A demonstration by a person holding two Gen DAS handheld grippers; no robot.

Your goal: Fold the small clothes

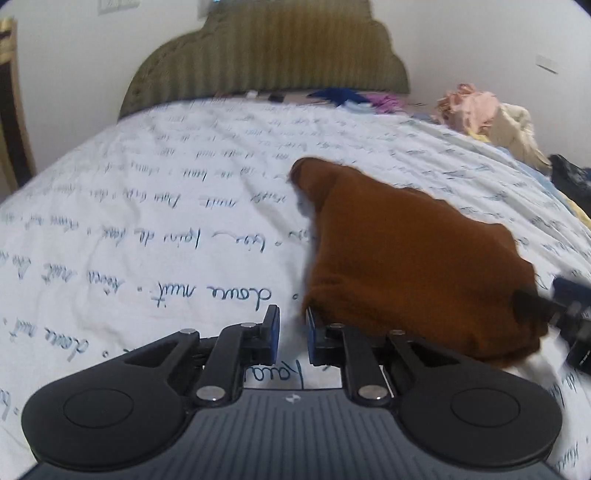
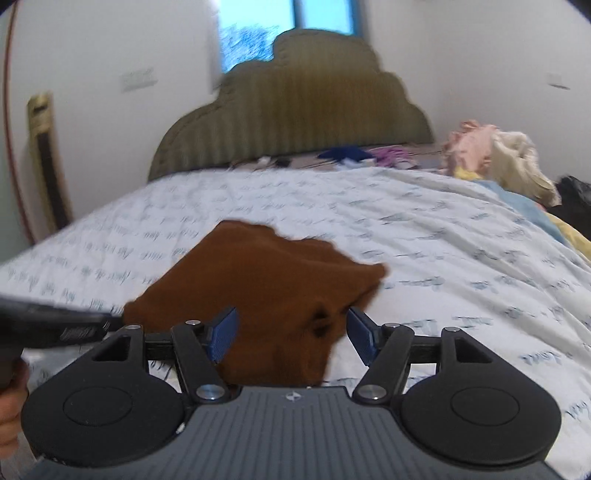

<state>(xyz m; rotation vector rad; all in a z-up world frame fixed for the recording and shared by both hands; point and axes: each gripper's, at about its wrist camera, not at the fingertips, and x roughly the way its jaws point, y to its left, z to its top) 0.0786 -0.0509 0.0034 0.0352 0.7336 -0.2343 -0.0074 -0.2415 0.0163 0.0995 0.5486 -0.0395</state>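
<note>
- We see white walls on every side, with a blue-lit window (image 2: 284,35) at 12 o'clock in the right wrist view, above the headboard.
- The bed (image 1: 147,192) fills most of both views — its white cover printed with rows of dark handwriting and lightly creased.
- An olive, ribbed headboard (image 1: 266,59) with a scalloped top stands against the far wall at 12 o'clock.
- At 2 o'clock, on the far right edge of the bed, a heap of pink and cream clothes (image 1: 487,114) lies beside something dark; blurred blue and purple items sit along the base of the headboard.
- At 9 o'clock in the right wrist view, a tall narrow gold-framed object (image 2: 46,155) leans by the wall.
- The brown garment (image 1: 406,258) lies on the cover at the near middle of the bed, at 3 o'clock from the left gripper and right ahead of the right one.
- The left gripper (image 1: 292,332) sits low at 6 o'clock — its blue pads drawn close with a narrow gap, nothing visibly pinched, the garment's near corner just beside the right-hand pad.
- The right gripper (image 2: 291,334) has its jaws apart, the garment's near edge between them; we cannot tell whether the pads touch it.
</note>
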